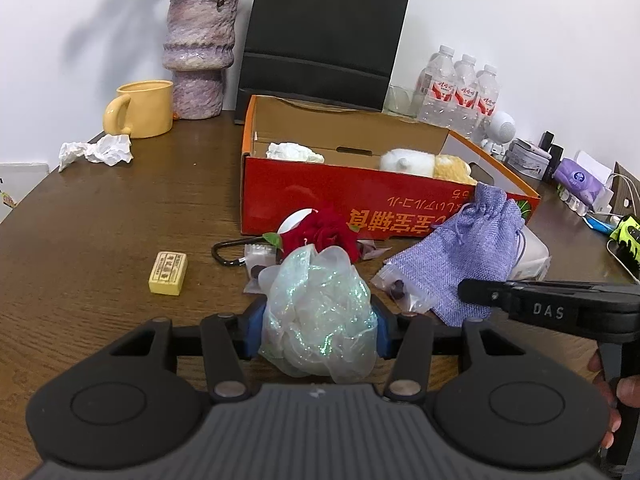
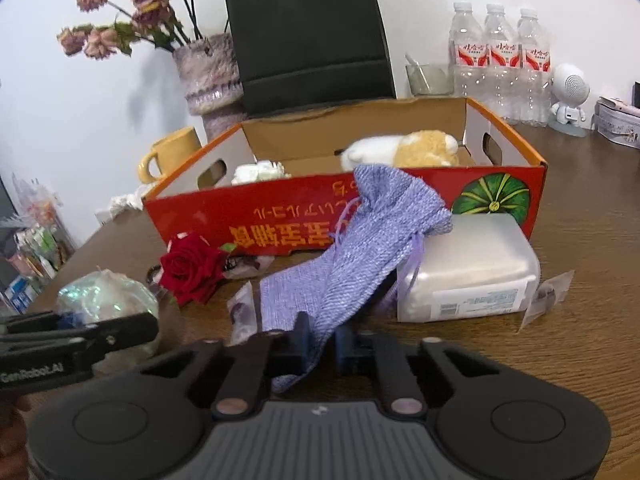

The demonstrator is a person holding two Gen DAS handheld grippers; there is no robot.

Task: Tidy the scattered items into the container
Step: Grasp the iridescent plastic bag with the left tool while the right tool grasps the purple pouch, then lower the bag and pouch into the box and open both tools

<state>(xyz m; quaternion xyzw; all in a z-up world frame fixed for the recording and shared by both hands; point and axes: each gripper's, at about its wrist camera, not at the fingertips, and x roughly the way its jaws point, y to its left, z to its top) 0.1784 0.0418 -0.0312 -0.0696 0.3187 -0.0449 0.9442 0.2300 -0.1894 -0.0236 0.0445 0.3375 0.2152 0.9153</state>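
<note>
1. Left gripper [image 1: 319, 330]: jaws closed on a crumpled iridescent plastic bag [image 1: 318, 316], which bulges up between the blue pads [image 1: 256, 330] in front of the cardboard box [image 1: 360, 204].
2. Right gripper [image 2: 320, 346]: jaws narrow, clamped on the lower end of a purple cloth pouch [image 2: 360, 248]; its upper end leans against the box's red front wall [image 2: 280, 220].
3. In the box: a plush toy [image 2: 404, 150] and a wad of white paper [image 2: 258, 172].
4. On the table [image 1: 100, 220] before the box: a red rose [image 1: 320, 234], and a white plastic-wrapped pack [image 2: 468, 272] beside the pouch.
5. Left view only: a yellow block [image 1: 168, 273], a black carabiner [image 1: 228, 254] and crumpled tissue [image 1: 98, 151] near the yellow mug [image 1: 140, 109].
6. Right view only: the pumpkin picture [image 2: 494, 198] on the box front, and the pack's label.
</note>
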